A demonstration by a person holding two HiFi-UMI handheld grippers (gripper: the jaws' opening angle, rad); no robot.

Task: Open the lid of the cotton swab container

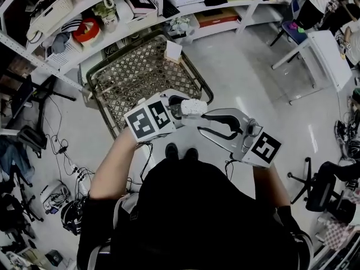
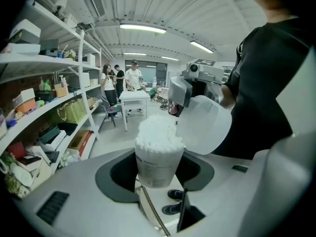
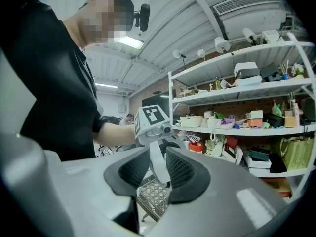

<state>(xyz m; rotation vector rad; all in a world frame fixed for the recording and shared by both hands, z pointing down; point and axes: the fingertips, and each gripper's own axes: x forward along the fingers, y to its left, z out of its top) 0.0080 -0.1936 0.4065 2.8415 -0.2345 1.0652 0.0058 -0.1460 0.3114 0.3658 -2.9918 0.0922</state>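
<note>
Between the fingers (image 2: 114, 174) of the left gripper (image 1: 182, 109) the cotton swab container (image 2: 157, 164) stands upright. The fingers are clenched round its lower half, and both are held up in the air in front of the person's chest. White swabs (image 2: 158, 131) are heaped above its open mouth. The lid (image 2: 205, 125) is already swung up and off the mouth. It tilts away to the right of those fingers, with its lower edge meeting the container's rim.

The right gripper (image 1: 201, 122) comes in from that side and its fingers are clamped on the lid. Its own view shows the lid edge-on, a thin white strip pinched between the two dark ribbed pads. Just beyond the pads is the left gripper's marker cube (image 3: 150, 118).

Well below both pairs of fingers a wire basket (image 1: 112, 89) sits on the floor (image 1: 253, 89). Past the basket run cluttered shelves (image 1: 129, 16).
</note>
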